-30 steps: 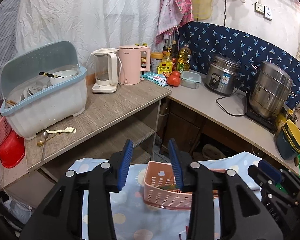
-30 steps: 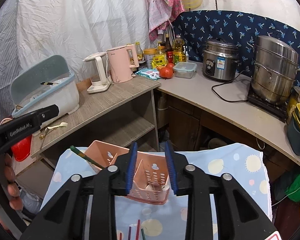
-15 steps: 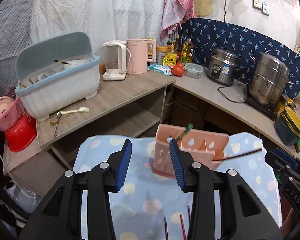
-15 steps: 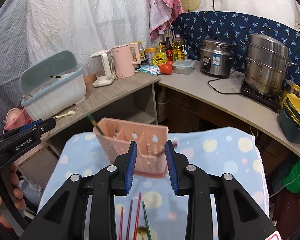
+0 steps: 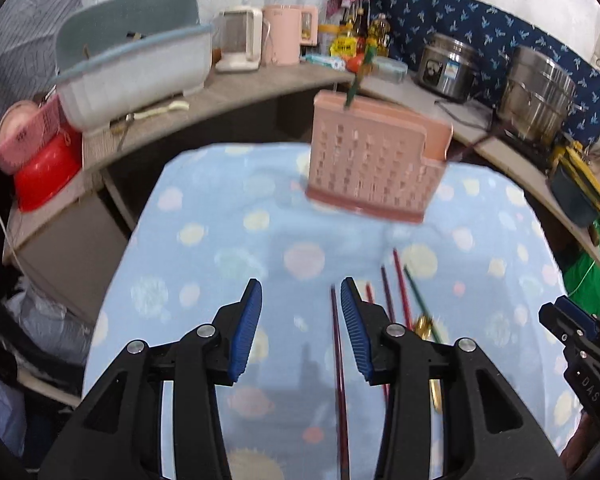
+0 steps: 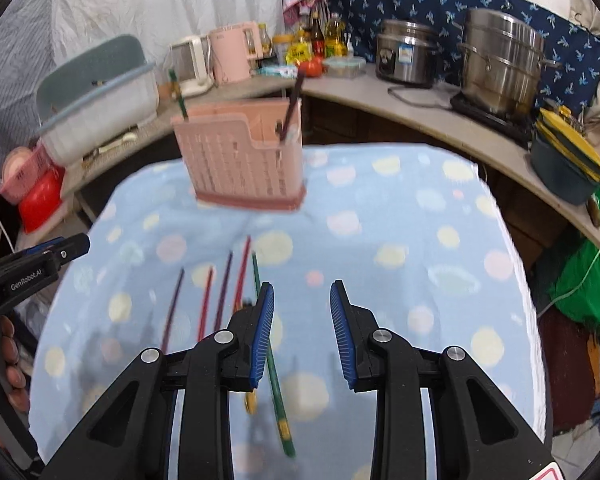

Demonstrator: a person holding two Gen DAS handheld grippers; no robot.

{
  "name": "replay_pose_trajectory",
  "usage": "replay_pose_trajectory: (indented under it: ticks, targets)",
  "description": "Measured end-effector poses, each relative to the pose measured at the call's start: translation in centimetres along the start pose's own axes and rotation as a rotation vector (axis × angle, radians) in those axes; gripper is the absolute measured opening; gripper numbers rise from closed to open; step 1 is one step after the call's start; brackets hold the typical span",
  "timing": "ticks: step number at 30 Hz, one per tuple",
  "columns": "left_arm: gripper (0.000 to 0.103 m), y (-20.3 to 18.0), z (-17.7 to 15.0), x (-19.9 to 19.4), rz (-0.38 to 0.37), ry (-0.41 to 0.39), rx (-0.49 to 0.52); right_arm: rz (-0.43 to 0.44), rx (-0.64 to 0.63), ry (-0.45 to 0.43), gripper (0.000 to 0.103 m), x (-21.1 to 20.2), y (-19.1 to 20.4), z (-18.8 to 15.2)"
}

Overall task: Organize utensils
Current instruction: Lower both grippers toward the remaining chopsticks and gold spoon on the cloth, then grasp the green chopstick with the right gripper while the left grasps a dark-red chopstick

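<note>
Holder: the pink plastic utensil holder with little holes [image 6: 244,156] is standing at the far end of the blue dotted cloth surface [image 6: 400,240].
Done: two sticks are already poking out of it, one green [image 5: 358,80] and one dark [image 6: 292,108].
Left: thin red, purple and green chopsticks [image 6: 224,292] are lying loose near the hand-held grippers.
Left hand-held gripper [image 5: 301,328]: it is partly open and holding nothing.
Right hand-held gripper [image 6: 302,332]: it is partly open and empty too.
How far: I think the job is just starting.
</note>
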State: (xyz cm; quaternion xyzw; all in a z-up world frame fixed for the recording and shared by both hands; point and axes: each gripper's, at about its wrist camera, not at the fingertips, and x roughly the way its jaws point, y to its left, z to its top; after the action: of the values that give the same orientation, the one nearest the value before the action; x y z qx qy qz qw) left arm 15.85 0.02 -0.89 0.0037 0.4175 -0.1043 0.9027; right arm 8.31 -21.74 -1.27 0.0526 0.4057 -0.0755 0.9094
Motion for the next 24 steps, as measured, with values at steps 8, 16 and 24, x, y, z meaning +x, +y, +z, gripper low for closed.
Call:
replay_pose_trajectory:
  ticks: [8,16,24]
  targets:
    - [0.039,-0.7,-8.7,1.6,0.034,0.123,0.019,0.010,-0.035,0.109,0.029,1.5,0.9,-7.7]
    - [0.039,-1.0,-13.6,0.9,-0.006,0.164,0.029,0.018,-0.061,0.145,0.026,2.8,1.7,-11.4]
    - [0.040,-2.4,-14.9,1.3,-0.035,0.173,0.064,0.010,-0.056,0.165,0.014,4.4,1.7,-12.1]
